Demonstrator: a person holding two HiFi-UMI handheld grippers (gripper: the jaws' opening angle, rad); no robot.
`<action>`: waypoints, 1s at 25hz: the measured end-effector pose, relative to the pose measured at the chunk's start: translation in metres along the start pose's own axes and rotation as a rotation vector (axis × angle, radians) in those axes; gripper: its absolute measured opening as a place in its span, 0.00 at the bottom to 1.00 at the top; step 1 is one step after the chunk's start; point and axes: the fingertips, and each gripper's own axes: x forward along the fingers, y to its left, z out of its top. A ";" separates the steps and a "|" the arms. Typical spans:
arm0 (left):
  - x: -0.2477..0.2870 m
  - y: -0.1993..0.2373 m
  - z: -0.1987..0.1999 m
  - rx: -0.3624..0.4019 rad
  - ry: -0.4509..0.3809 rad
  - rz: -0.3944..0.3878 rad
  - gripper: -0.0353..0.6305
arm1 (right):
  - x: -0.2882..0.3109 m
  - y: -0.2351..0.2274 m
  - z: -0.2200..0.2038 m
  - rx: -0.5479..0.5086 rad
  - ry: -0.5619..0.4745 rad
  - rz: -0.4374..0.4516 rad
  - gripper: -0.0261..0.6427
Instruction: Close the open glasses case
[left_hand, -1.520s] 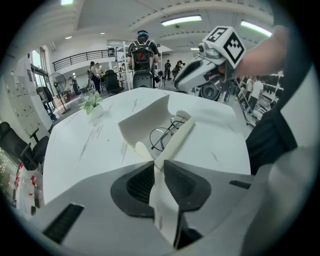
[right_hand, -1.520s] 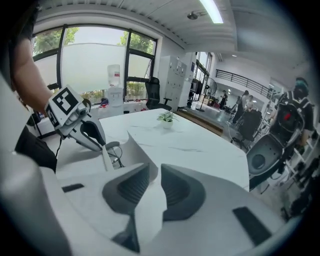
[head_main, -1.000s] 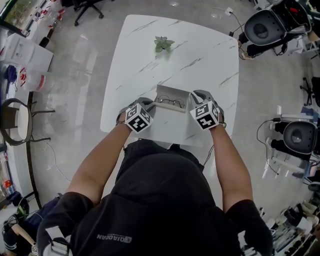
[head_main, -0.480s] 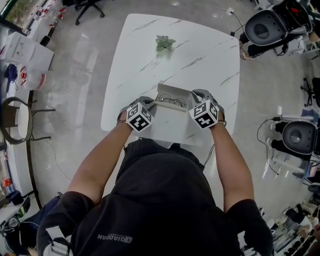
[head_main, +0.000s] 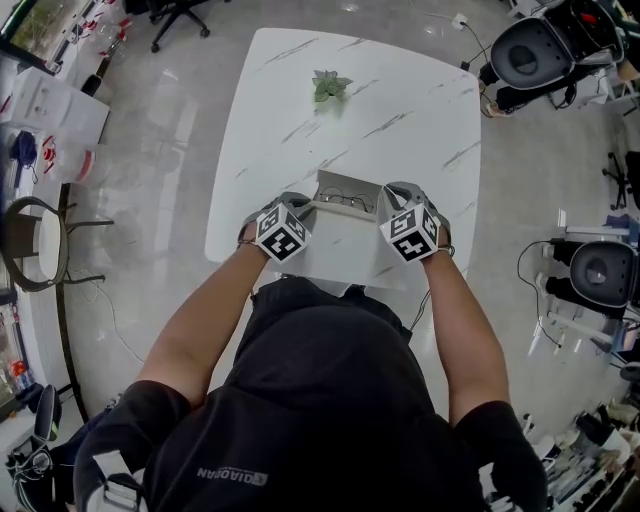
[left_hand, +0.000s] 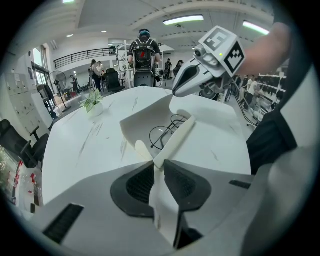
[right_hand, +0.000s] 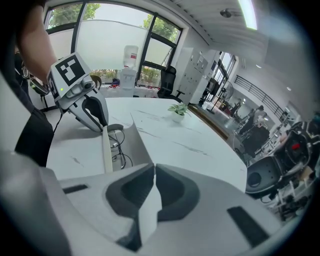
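White marble table is carrying the open glasses case at its near edge, right in front of the person, between the two grippers. Case is white, its tray is facing up and a pair of thin dark-rimmed glasses is lying inside it; the flat lid panel is lying on the person's side of the tray, not folded over it. Left gripper is pinching a thin white flap at the case's left end, with its jaws pressing together on the sheet and no gap showing. Right gripper is doing the same at the right end, jaws squeezing a thin white edge of the case. Both grippers are sitting level with each other, one at each end, tips pointing inward toward the case. Small green plant is sitting on the far side of the table, well apart from the case. Office chairs and other people are showing in the background.
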 end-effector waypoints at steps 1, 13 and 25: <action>0.000 0.000 0.000 -0.002 -0.001 -0.001 0.15 | -0.001 0.002 0.000 0.004 -0.001 0.000 0.06; 0.000 0.000 0.000 0.003 -0.003 -0.002 0.15 | -0.011 0.016 -0.003 0.029 -0.006 -0.005 0.06; 0.002 0.000 -0.002 -0.007 -0.007 -0.002 0.15 | -0.016 0.025 -0.008 0.054 -0.008 0.003 0.06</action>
